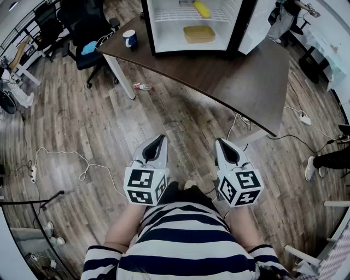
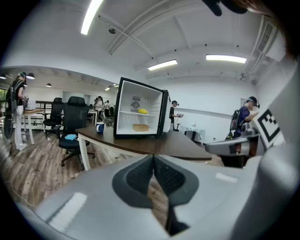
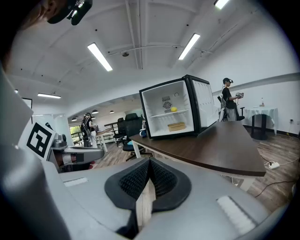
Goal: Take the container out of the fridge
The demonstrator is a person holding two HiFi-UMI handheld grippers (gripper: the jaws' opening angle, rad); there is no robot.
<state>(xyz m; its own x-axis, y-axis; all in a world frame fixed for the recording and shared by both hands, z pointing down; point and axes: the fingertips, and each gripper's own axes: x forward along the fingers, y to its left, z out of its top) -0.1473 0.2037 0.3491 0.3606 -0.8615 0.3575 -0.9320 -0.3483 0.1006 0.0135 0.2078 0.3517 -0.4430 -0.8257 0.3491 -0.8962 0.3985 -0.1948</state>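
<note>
Facing fridge (image 1: 169, 34) on dark desk (image 1: 240, 76), left gripper (image 1: 161, 138) and right gripper (image 1: 221, 141) are pressed together.

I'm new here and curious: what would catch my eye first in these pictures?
The open fridge on the dark table, with a tan container on its lower shelf and a yellow thing above. Nearer, the left gripper and right gripper hang over the floor, jaws shut and empty.

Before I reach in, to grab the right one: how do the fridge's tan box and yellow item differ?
The flat tan rectangular container is wide and boxy; the small yellow rounded object is narrower. The container lies low; the yellow object lies on the white wire shelf above. Both sit inside the open fridge.
</note>
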